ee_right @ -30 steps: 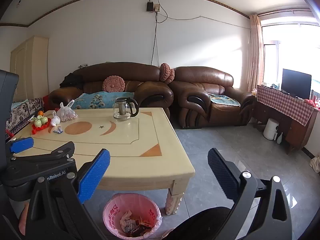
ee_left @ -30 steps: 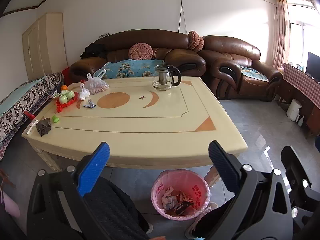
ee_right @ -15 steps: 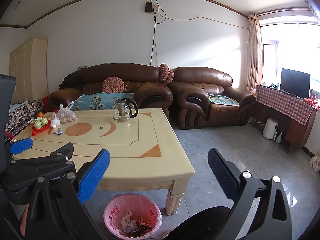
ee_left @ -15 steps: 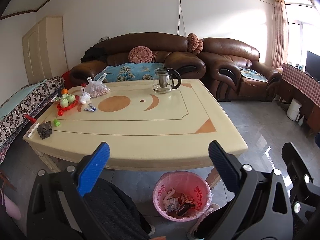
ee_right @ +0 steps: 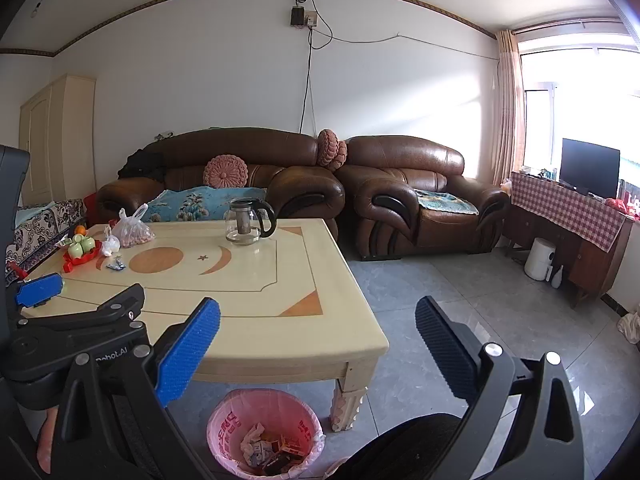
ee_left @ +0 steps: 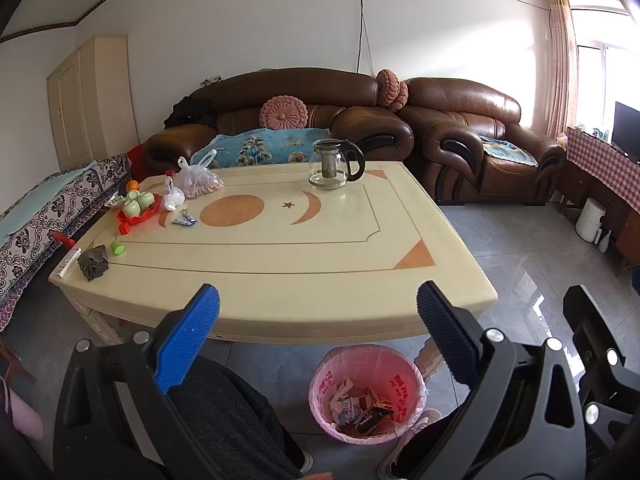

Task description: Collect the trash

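A pink-lined trash bin (ee_left: 366,394) with wrappers inside stands on the floor at the table's near edge; it also shows in the right wrist view (ee_right: 264,432). On the cream table (ee_left: 304,280) lie a dark crumpled wad (ee_left: 93,268), a green cap (ee_left: 117,247) and small blue-white wrappers (ee_left: 184,221). My left gripper (ee_left: 318,312) is open and empty, above the bin, short of the table edge. My right gripper (ee_right: 318,324) is open and empty, to the right of the left one (ee_right: 40,289).
A glass teapot (ee_left: 334,170), a bag of nuts (ee_left: 198,182), a small white bag (ee_left: 173,199) and a red tray of green cups (ee_left: 138,206) stand on the table. Brown sofas (ee_left: 460,140) lie behind. A patterned bed (ee_left: 36,216) is at left. A white appliance (ee_right: 539,259) stands by a cabinet.
Both views have tilted up a little, so the table and bin sit lower in frame. Both grippers stay open and empty.
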